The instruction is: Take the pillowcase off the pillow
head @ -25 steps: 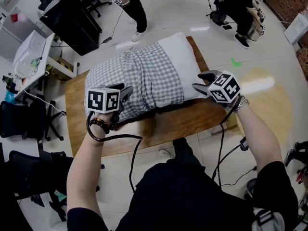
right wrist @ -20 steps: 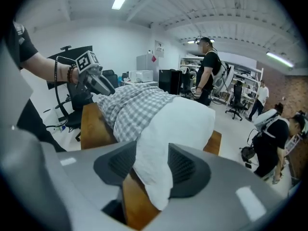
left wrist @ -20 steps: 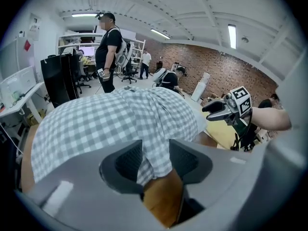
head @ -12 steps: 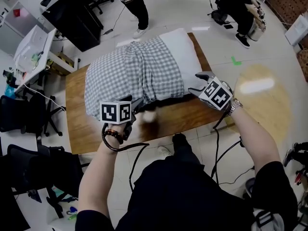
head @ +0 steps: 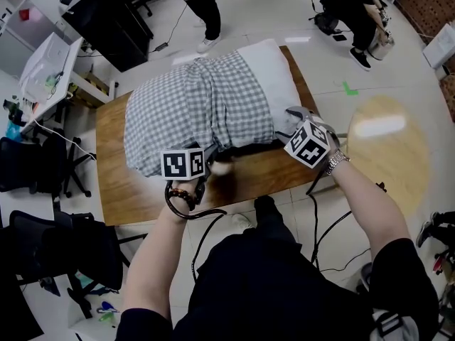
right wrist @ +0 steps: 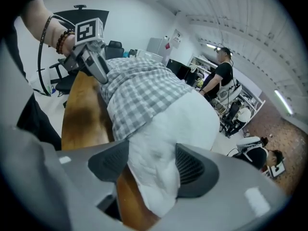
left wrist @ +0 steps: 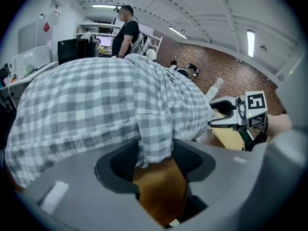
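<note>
Mid-frame, the checked pillowcase (head: 192, 112) covered most of the pillow (head: 274, 77). The left gripper (left wrist: 154, 158), its jaws just opening, loosely straddled a pillowcase fold. The right gripper (right wrist: 151, 170), opening wide, straddled the pillow's bare corner. Ungripped, either would likely slip free if pulled.

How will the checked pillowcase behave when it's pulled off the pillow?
Probably floppy: the checked pillowcase is bunched in folds, and a flap of it hangs limp. Likely light too. Pulling may drag the white pillow across the wooden table, since the case covers most of it.
</note>
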`<state>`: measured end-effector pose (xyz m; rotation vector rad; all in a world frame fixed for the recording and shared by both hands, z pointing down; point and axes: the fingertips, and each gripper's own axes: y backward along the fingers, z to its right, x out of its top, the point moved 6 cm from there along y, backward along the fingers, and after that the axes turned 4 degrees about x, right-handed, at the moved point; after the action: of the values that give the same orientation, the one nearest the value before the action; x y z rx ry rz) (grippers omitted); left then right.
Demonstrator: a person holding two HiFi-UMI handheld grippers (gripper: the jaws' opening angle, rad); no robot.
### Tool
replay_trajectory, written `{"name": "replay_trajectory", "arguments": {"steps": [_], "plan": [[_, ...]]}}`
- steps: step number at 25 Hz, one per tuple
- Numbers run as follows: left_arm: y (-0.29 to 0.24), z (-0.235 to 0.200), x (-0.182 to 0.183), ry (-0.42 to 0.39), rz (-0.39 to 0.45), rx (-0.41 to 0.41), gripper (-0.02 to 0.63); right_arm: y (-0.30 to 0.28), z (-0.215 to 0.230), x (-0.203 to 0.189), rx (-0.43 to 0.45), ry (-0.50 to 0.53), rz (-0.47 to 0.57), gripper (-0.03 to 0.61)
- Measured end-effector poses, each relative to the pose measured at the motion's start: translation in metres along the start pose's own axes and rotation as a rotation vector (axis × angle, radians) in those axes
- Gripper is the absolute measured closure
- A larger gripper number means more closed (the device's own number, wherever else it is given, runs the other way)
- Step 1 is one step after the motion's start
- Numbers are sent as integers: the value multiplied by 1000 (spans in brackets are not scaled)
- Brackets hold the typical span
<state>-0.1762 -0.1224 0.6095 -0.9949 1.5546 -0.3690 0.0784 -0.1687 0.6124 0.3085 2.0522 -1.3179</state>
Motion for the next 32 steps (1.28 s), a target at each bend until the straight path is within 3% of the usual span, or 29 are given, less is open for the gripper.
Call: {"name": "replay_trajectory", "arguments": {"steps": [2,5,8,11,13,32], "plan": [[-5,-3,1,15,4,5,388,-8,0,1,0,0,-9,275],[-7,-14,6,31,13,26,486,-18,5,6,-13,8,-31,285],[-3,-23,7,36,27,38,587,-20,10,9,-52,26,-53,386],[4,-32,7,44,48,54,601,-16,15,9,-98,34,-59,514],[9,-39,9,49,65,67,601,-14,21,9,-120,29,-58,556],[73,-120,-11,205,165,169,603,33,49,-13,-193,-109,-47,563]]}}
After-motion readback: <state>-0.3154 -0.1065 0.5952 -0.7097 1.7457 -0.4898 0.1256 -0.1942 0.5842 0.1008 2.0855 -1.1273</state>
